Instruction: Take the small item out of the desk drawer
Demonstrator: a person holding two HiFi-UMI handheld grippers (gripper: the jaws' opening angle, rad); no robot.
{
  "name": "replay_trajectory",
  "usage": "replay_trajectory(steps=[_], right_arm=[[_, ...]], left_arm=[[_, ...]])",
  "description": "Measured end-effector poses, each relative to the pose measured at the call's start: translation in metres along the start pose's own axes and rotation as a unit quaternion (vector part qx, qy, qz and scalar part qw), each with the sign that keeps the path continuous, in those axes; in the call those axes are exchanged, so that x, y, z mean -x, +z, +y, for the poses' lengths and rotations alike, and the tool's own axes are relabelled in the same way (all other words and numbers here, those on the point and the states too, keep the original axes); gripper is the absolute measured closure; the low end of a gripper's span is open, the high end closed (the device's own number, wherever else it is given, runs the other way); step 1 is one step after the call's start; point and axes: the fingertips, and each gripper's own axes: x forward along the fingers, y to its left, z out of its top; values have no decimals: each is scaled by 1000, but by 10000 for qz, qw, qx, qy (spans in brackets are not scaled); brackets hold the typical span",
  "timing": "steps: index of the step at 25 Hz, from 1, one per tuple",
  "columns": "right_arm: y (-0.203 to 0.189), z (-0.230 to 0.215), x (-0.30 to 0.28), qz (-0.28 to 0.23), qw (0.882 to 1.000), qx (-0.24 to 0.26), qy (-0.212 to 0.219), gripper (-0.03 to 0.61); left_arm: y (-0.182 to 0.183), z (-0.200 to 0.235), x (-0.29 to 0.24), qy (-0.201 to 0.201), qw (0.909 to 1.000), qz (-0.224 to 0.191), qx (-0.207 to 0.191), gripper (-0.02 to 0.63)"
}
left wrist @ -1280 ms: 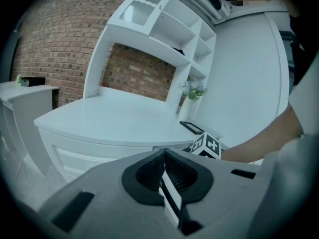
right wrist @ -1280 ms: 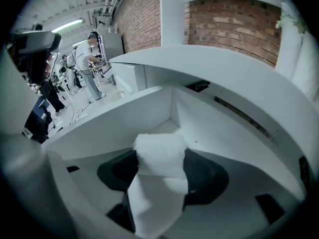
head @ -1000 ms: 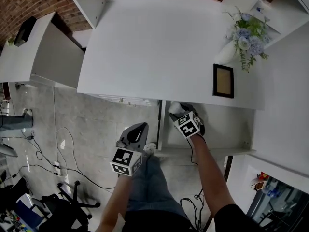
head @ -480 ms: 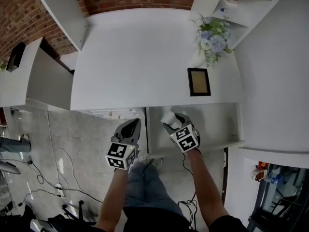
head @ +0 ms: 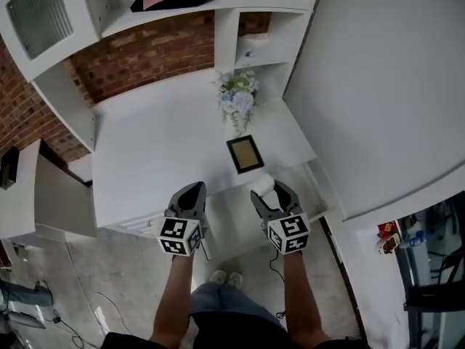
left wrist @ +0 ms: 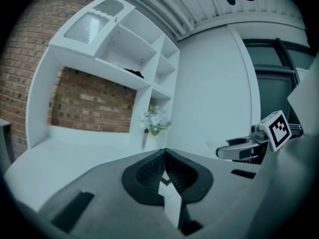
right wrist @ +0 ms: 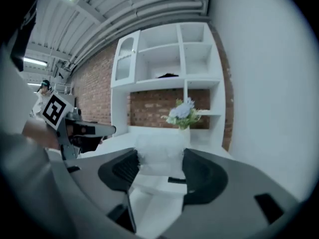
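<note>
Small item [right wrist: 159,153], a pale, soft-looking white lump, is grasped between the jaws of the right gripper [head: 270,195]. The pads press on both of its sides.

Seen from above, the largest thing is a white shelf unit [head: 218,20] along a red brick wall [head: 152,53]. Below it lies a broad white surface [head: 160,144], almost bare. At the near right of that surface the drawer [head: 231,220] stands pulled out toward the person, its white inside showing between the two grippers. A vase of blue and white flowers [head: 237,97] stands toward the back of the surface. A small dark picture frame [head: 245,154] lies nearer the front edge, just beyond the right gripper.

Both grippers reach forward side by side. The left gripper [left wrist: 164,158] hangs over the drawer's left part with its jaws clenched together on nothing.

In the head view the item sits close to the front edge of the surface, above the far end of the open drawer. It cannot be told whether it touches the drawer floor or has lifted clear.

The step in hand looks like the lift-out itself: the grasp is made and the item is on its way out. The next move probably calls for raising it past the edge of the surface and bringing it over bare surface. The grip should stay steady, because the item looks soft and could deform or slip.
</note>
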Motion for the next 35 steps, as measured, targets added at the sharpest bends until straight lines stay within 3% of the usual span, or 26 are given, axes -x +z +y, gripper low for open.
replay_trajectory(steps=[5, 13, 25, 35], right_arm=[[48, -43, 51, -764, 9933, -169, -850, 318], [71, -80, 113, -1462, 9707, -365, -1873, 318], [71, -91, 135, -1566, 9606, -346, -2268, 318], [67, -88, 131, -1445, 9624, -279, -2285, 318]], left_arm=[[37, -37, -24, -428, 9984, -295, -235, 604], [73, -77, -32, -807, 9929, -686, -532, 604], [72, -93, -31, -904, 9920, -642, -611, 604], [69, -92, -31, -935, 9920, -610, -585, 604]])
